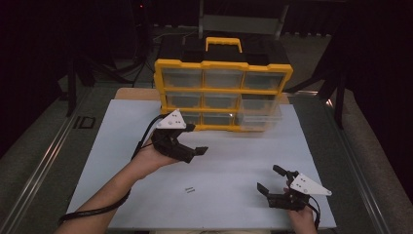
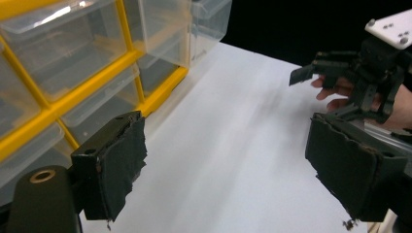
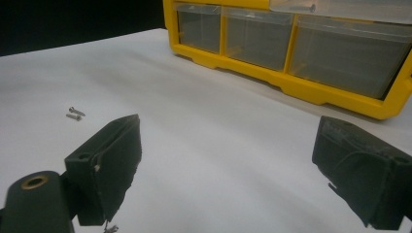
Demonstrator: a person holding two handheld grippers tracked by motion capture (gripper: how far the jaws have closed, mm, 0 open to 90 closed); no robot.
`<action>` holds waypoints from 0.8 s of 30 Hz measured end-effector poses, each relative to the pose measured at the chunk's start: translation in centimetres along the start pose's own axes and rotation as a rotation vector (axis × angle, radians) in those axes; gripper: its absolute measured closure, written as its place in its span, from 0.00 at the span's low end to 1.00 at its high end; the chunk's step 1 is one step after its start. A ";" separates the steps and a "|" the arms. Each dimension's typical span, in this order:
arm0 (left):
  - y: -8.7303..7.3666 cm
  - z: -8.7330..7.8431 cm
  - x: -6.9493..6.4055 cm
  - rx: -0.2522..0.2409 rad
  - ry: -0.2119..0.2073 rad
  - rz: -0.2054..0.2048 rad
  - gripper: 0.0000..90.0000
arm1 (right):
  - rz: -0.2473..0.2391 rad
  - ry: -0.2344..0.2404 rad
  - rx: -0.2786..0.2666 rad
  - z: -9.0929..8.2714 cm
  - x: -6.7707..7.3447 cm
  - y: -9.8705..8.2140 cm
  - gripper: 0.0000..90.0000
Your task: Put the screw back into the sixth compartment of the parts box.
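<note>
A yellow organizer (image 1: pixel 165 92) with clear drawers stands at the far edge of the white board (image 1: pixel 234 161). One drawer (image 1: pixel 260 114) at its right sticks out, seen also as the protruding drawer (image 2: pixel 209 19). Two small screws (image 1: pixel 190 190) lie on the board between the hands; in the right gripper view the screws (image 3: pixel 74 114) are at far left. My left gripper (image 1: pixel 195 153) hovers in front of the organizer, open and empty, jaws (image 2: pixel 233 160) wide. My right gripper (image 1: pixel 271 179) rests near the front right, open with nothing between its pads (image 3: pixel 233 170).
A single screw (image 3: pixel 311 7) lies in the pulled-out drawer above the bottom row. The person's right hand (image 2: pixel 335 92) shows across the board in the left gripper view. Dark floor and metal rails (image 1: pixel 44 161) flank the table.
</note>
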State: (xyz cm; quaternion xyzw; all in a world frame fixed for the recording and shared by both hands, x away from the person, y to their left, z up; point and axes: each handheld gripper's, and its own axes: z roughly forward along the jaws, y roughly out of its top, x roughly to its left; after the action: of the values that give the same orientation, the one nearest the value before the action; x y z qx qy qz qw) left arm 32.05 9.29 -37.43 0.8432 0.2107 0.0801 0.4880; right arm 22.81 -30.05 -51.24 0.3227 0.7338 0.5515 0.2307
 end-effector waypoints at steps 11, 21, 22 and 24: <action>-3.6 0.3 -1.2 0.010 -0.008 0.008 0.17 | 0.002 0.004 0.003 0.0 0.1 0.0 0.12; -6.6 0.7 -1.8 0.038 -0.016 0.007 0.18 | -0.002 0.006 0.007 0.1 0.2 0.0 0.12; -6.9 0.8 -1.9 0.042 -0.018 0.005 0.18 | -0.003 0.006 0.008 0.1 0.2 0.0 0.12; -7.5 1.0 -2.0 0.055 -0.022 0.004 0.18 | -0.002 0.006 0.010 0.1 0.2 -0.1 0.12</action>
State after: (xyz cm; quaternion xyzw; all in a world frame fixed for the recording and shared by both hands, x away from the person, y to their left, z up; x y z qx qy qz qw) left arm 28.50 10.94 -44.26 0.8577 0.2057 0.0662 0.4666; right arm 22.77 -29.84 -51.33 0.3216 0.7376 0.5486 0.2272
